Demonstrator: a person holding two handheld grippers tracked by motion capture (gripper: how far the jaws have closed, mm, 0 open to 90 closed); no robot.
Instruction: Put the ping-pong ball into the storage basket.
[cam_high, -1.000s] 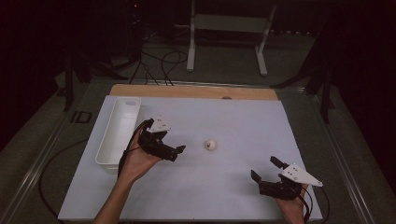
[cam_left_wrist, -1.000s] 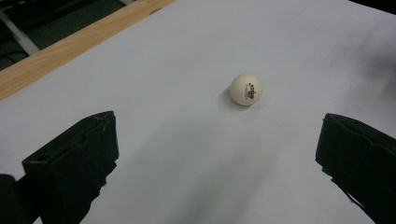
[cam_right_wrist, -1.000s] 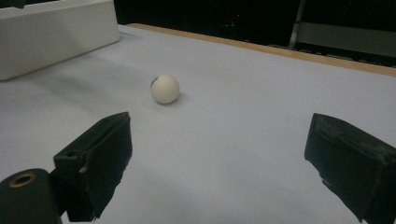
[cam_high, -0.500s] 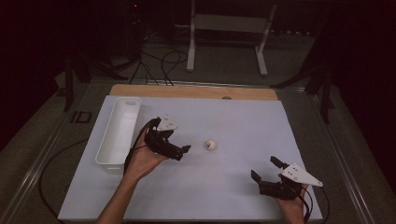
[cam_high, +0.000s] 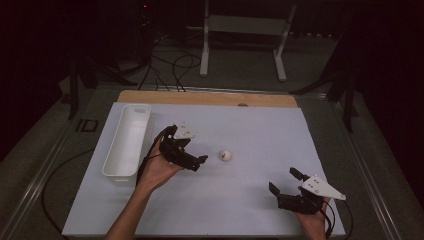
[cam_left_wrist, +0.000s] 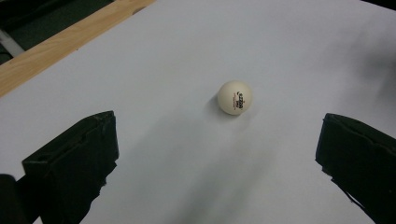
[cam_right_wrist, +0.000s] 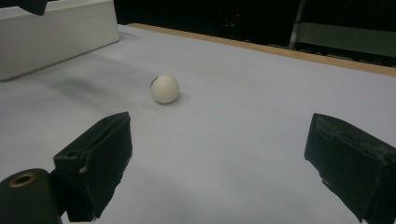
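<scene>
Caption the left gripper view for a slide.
Open black tongs frame a small white ping-pong ball lying free on the pale grey table sheet.

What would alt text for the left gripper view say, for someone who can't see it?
A small white ball with a tiny printed logo sits on a pale table cover, ahead of and between two black jaws standing wide apart at the bottom corners. A strip of wooden table edge crosses the upper left corner.

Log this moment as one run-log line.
left gripper: open, near ball, not touching | right gripper: open, idle, near table edge | tray: left of left gripper
</scene>
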